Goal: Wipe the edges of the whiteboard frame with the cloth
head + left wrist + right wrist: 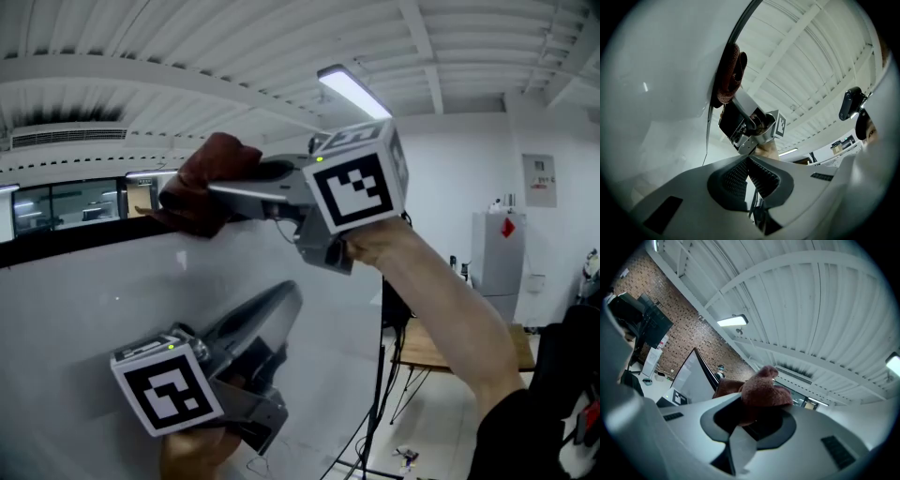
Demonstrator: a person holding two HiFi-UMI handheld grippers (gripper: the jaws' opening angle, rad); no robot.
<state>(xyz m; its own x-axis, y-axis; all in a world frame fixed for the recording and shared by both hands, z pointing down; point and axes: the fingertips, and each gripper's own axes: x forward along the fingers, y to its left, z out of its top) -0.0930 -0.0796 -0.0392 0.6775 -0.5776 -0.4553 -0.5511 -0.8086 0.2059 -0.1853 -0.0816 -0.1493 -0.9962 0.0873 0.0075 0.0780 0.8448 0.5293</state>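
The right gripper (pixel 192 195) pinches the red-brown cloth (pixel 217 161) tight and presses it on the black top edge of the whiteboard frame (pixel 66 236). The cloth looks soft, light and floppy, so it is probably best held by a bunched part. The left gripper (pixel 281 298) is closed with nothing in it. Only the left gripper view shows the cloth right against the edge from the side.

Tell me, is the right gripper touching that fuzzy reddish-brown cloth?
Touching. The right gripper view shows the right gripper clamped on the fuzzy reddish-brown cloth bulging between its jaws.
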